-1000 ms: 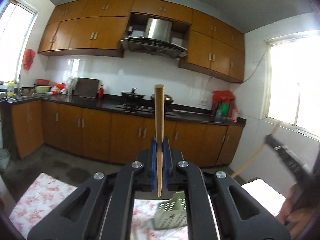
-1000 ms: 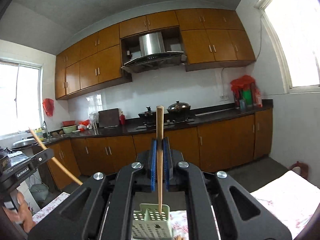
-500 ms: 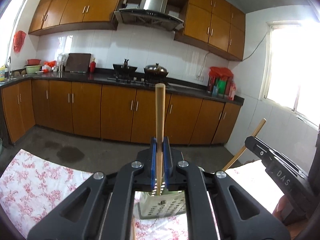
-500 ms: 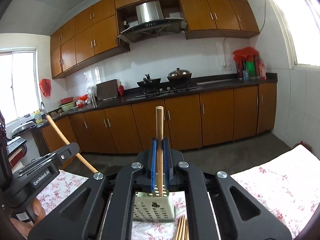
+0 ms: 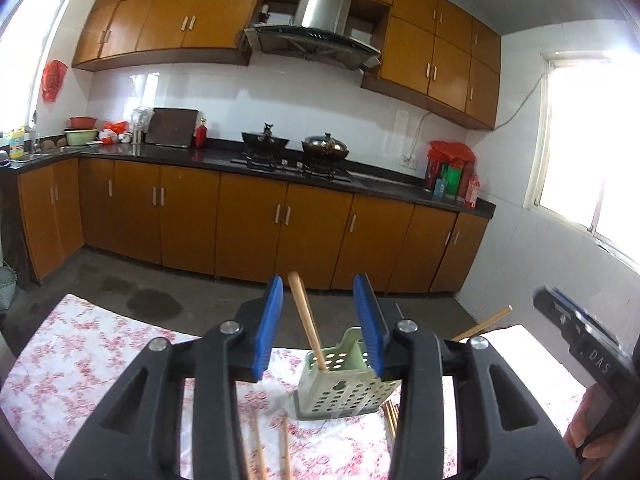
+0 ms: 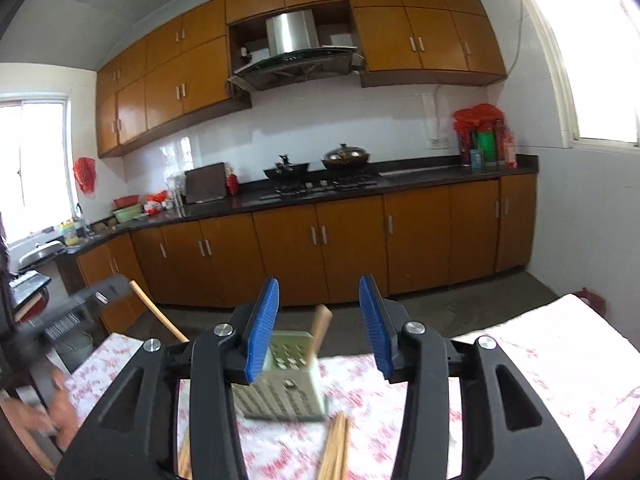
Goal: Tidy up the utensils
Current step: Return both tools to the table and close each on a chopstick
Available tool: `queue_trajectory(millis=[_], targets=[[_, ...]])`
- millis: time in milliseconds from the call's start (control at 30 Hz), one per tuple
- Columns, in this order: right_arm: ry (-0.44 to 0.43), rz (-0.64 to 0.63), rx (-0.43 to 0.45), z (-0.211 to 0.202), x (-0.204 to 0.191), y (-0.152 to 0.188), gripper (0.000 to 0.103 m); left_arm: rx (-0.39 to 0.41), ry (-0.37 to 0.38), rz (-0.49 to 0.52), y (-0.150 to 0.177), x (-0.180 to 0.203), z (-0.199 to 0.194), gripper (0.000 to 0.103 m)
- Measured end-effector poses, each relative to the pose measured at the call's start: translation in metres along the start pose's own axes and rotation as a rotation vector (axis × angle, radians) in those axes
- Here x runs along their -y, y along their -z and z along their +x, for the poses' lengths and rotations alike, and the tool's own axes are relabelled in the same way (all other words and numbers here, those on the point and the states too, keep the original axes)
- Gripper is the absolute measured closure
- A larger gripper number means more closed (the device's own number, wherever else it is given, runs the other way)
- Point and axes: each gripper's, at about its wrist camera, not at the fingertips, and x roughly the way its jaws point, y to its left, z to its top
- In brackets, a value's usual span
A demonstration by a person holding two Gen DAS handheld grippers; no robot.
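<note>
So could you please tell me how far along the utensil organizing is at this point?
Done: two chopsticks stand in the green holder. In hand: nothing; the left tool and right tool are both open. Left: loose chopsticks lie on the floral tablecloth by the holder.

A table under a white, red-flowered cloth [image 5: 92, 356] carries a pale-green perforated plastic utensil basket [image 5: 344, 394] (loose wooden chopsticks [image 6: 336, 450] just beside it).

Daylight only, both views. Blown-out white window [image 5: 596, 136] at right edge of left view; same glare top right and mid left in right view. Glossy white wall tiles [image 6: 320, 136] show reflections. Heavy fisheye bend, dark vignette at corners. Pale green perforated plastic caddy [image 6: 284, 384] and floral tablecloth [image 6: 540, 364] motion-blurred.
</note>
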Motion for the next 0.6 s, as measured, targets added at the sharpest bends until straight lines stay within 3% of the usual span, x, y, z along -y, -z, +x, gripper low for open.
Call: queue_trajectory(millis=[133,200,333,367,500,600], targets=[[0.041,0.018,-0.094,-0.010,0.015,0.026,0.059,-0.021,-0.048,-0.014,0.011,-0.016,-0.032,0.060],[0.051,0.031,-0.202,-0.003,0.022,0.056,0.060,-0.055,-0.082,-0.023,0.027,-0.028,-0.044,0.059],[0.017,0.031,-0.435,0.022,0.025,0.126,0.084,-0.165,-0.162,-0.009,0.074,-0.049,-0.053,0.059],[0.002,0.024,-0.491,0.028,0.022,0.144,0.086,-0.208,-0.170,-0.007,0.089,-0.055,-0.052,0.059],[-0.019,0.017,-0.600,0.038,0.016,0.186,0.088,-0.346,-0.179,-0.031,0.136,-0.074,-0.045,0.066],[-0.014,0.022,-0.630,0.045,0.014,0.194,0.088,-0.410,-0.174,-0.066,0.159,-0.083,-0.042,0.068]])
